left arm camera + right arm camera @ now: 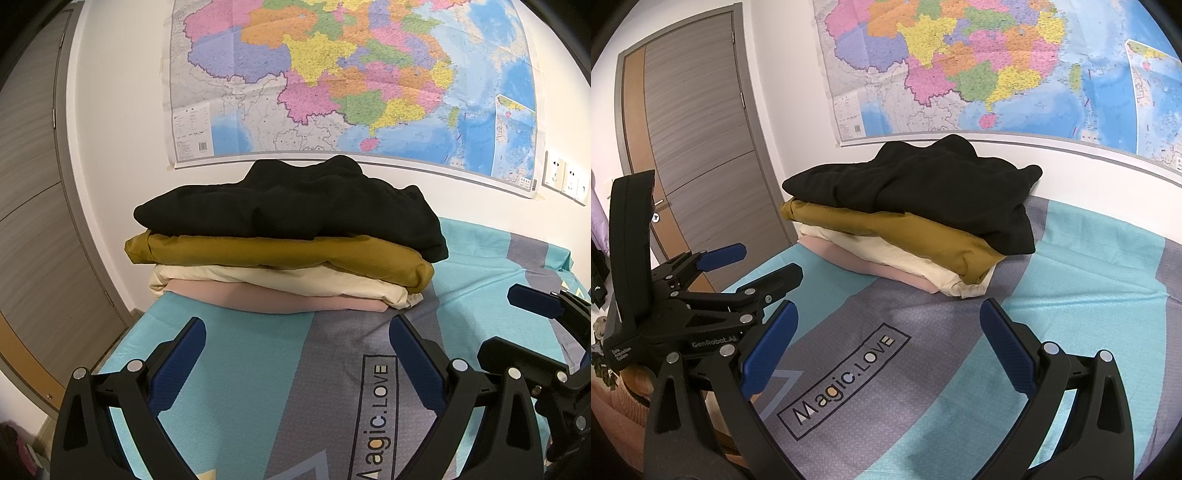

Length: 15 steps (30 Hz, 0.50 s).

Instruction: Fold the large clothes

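A stack of folded clothes sits on the bed against the wall: a black garment (295, 206) on top, then a mustard one (288, 253), a cream one (280, 282) and a pink one (280, 301) at the bottom. The stack also shows in the right wrist view, with the black garment (923, 188) on top. My left gripper (297, 328) is open and empty, just in front of the stack. My right gripper (888, 312) is open and empty, to the right of the left one and further back. Each gripper shows in the other's view: the right one (532, 314) and the left one (750, 266).
The bed cover (258, 387) is turquoise and grey with "Magic.LOVE" printed on it (846, 376). A large map (351, 74) hangs on the wall behind the stack. A wooden door (694, 147) stands to the left. Wall sockets (565, 177) are at the right.
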Each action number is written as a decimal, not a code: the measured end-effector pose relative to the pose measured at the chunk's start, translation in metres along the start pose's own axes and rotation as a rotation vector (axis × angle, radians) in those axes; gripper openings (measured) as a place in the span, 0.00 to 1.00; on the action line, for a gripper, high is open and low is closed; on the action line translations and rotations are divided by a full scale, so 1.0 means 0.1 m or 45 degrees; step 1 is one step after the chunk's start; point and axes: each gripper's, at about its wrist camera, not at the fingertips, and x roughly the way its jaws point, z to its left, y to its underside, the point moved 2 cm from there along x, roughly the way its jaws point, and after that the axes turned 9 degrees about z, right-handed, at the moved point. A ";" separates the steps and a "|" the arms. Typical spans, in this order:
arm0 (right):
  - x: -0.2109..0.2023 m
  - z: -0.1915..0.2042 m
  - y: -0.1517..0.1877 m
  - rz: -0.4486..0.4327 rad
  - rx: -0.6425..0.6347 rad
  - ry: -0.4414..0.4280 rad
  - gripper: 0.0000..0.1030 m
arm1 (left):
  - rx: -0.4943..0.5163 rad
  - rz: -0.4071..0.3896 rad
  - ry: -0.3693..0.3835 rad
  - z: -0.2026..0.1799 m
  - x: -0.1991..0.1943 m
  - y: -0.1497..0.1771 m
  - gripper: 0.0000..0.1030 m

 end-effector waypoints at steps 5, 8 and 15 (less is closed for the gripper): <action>-0.01 -0.02 0.00 0.000 0.002 -0.002 0.94 | 0.001 0.000 0.003 0.00 0.00 -0.01 0.93; -0.01 -0.01 0.00 -0.003 0.001 -0.004 0.94 | 0.001 -0.003 0.004 0.01 0.00 -0.01 0.93; -0.01 -0.03 -0.01 -0.005 0.001 -0.002 0.94 | 0.002 -0.003 0.003 0.00 0.00 -0.01 0.93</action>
